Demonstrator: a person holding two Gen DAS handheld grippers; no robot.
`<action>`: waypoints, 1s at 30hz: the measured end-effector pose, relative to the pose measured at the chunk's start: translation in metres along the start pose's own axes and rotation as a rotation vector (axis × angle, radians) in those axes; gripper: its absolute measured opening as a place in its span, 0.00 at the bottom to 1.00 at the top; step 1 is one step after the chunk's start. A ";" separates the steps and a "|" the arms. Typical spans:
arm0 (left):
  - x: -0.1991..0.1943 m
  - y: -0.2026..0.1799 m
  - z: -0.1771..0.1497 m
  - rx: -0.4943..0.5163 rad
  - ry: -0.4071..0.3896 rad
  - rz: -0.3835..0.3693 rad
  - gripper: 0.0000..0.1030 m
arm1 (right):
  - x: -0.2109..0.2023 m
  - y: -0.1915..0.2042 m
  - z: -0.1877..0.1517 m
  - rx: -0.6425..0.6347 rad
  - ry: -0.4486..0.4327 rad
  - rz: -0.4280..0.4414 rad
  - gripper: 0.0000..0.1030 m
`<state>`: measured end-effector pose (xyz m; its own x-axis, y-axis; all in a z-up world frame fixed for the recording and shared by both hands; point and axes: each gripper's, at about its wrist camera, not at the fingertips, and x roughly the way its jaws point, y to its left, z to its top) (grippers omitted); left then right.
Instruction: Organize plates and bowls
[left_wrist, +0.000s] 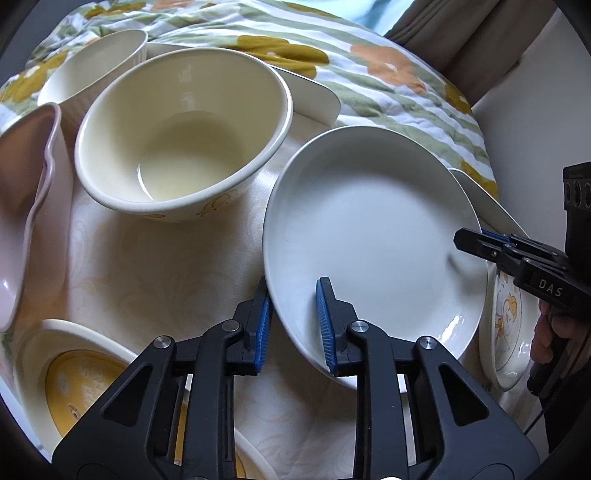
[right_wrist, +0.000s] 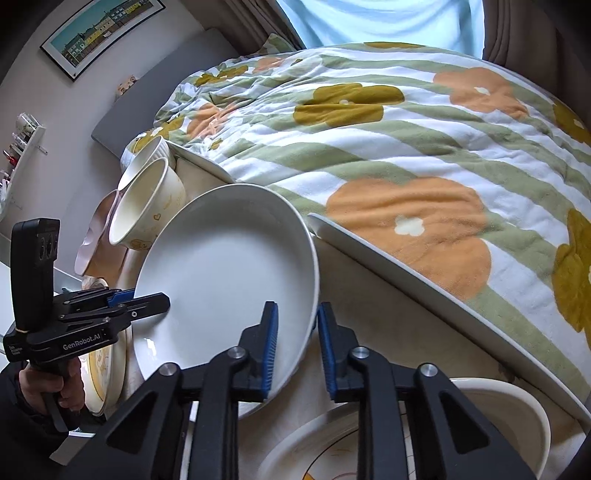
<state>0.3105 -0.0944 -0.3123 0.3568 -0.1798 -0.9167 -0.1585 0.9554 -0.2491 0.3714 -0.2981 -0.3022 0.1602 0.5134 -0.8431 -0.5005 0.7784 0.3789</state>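
A large white deep plate (left_wrist: 369, 236) is held tilted above the table between both grippers; it also shows in the right wrist view (right_wrist: 221, 273). My left gripper (left_wrist: 293, 317) straddles its near rim, one blue pad inside and one outside. My right gripper (right_wrist: 295, 343) straddles the opposite rim and shows in the left wrist view (left_wrist: 476, 238). The left gripper shows in the right wrist view (right_wrist: 147, 299). A cream bowl (left_wrist: 177, 129) with yellow duck prints stands behind the plate.
A ribbed cream bowl (left_wrist: 96, 66) and a pink wavy bowl (left_wrist: 22, 206) stand at the left. Yellow-patterned plates (left_wrist: 74, 376) lie near me, another (left_wrist: 506, 332) at the right. A white tray (right_wrist: 424, 277) borders a flowered quilt (right_wrist: 406, 129).
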 end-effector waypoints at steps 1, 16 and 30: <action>0.000 0.000 0.000 0.000 -0.004 0.005 0.20 | 0.001 0.002 0.001 -0.011 0.002 -0.007 0.14; -0.045 -0.003 -0.002 0.071 -0.088 0.030 0.20 | -0.031 0.030 -0.004 -0.061 -0.046 -0.025 0.14; -0.147 0.065 -0.046 0.220 -0.134 -0.030 0.20 | -0.069 0.151 -0.058 0.052 -0.123 -0.074 0.14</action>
<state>0.2057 -0.0169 -0.2077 0.4796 -0.1900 -0.8567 0.0525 0.9807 -0.1881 0.2351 -0.2371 -0.2089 0.2996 0.4914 -0.8177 -0.4394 0.8319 0.3389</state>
